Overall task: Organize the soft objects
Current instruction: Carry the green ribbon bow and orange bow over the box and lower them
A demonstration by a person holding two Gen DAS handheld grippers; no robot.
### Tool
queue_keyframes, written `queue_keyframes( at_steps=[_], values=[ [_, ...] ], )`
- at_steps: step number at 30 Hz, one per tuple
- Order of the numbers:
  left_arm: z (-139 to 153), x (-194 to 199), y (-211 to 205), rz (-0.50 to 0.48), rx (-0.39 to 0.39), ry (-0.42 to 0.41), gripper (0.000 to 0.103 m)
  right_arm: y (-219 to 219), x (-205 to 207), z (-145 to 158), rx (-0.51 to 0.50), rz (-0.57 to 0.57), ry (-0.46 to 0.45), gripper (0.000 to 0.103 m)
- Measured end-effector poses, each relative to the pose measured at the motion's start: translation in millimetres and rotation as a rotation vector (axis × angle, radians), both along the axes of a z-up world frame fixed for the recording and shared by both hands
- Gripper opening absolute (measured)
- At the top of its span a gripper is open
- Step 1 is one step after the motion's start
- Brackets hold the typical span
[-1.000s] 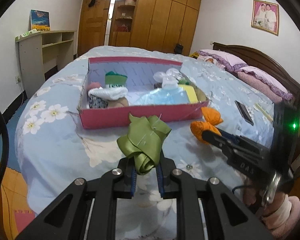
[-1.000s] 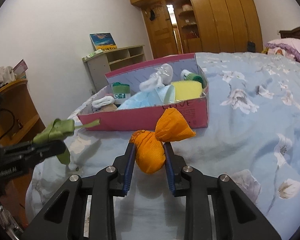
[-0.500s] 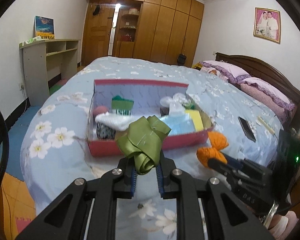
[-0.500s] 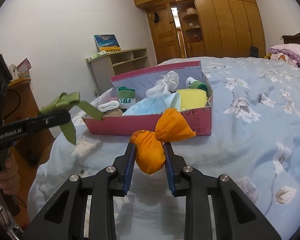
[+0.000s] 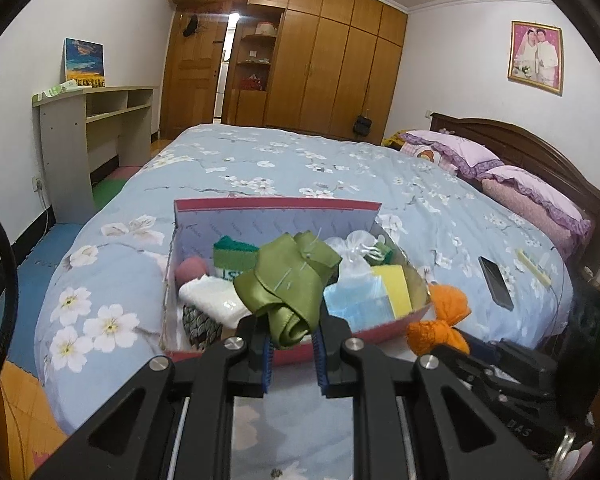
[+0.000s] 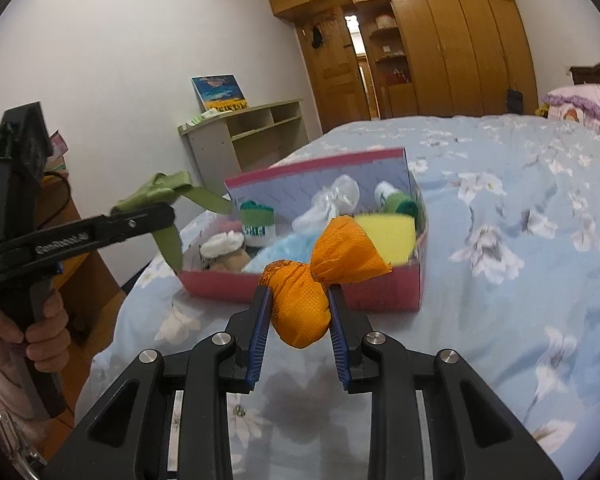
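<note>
My left gripper (image 5: 291, 342) is shut on a green satin ribbon bow (image 5: 290, 280), held in the air just before the near wall of the pink box (image 5: 276, 205). In the right wrist view that bow (image 6: 160, 192) hangs left of the box (image 6: 300, 292). My right gripper (image 6: 299, 312) is shut on an orange cloth bundle (image 6: 300, 304) above the bed, short of the box's front wall. The bundle (image 5: 440, 320) also shows at the right of the left wrist view. The box holds several soft items: a yellow sponge (image 5: 396, 284), a white cloth (image 5: 216, 296) and a blue packet (image 5: 358, 300).
The box stands on a blue floral bedspread (image 5: 300, 168). A black phone (image 5: 496, 280) lies on the bed to the right, near purple pillows (image 5: 532, 200). A grey shelf unit (image 5: 88, 136) stands by the left wall. A hand (image 6: 28, 324) holds the left gripper's handle.
Both grippers rose and came closer to the box with their loads. The green bow now overlaps the box's inside in the left wrist view; the box looks larger in the right wrist view.
</note>
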State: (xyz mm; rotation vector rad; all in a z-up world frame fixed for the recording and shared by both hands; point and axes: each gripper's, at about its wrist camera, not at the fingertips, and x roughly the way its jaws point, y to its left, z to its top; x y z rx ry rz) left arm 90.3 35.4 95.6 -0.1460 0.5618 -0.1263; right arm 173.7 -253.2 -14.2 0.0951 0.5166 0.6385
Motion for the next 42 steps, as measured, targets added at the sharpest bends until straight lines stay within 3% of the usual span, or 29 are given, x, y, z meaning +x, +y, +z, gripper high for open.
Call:
queue_keyframes(
  at_steps=[10, 20, 30, 42],
  values=[
    [6, 39, -6, -0.021, -0.014, 0.005, 0.017, 12, 25, 34, -0.049, 0.022, -0.073, 0.029],
    [1, 68, -7, -0.020, -0.045, 0.031, 0.017, 24, 65, 52, -0.052, 0.008, -0.080, 0.029],
    [-23, 88, -12, -0.009, -0.048, 0.082, 0.017, 28, 110, 47, -0.060, -0.024, -0.037, 0.029],
    [-59, 106, -16, -0.001, -0.031, 0.166, 0.017, 30, 152, 17, -0.082, -0.073, 0.040, 0.029]
  ],
)
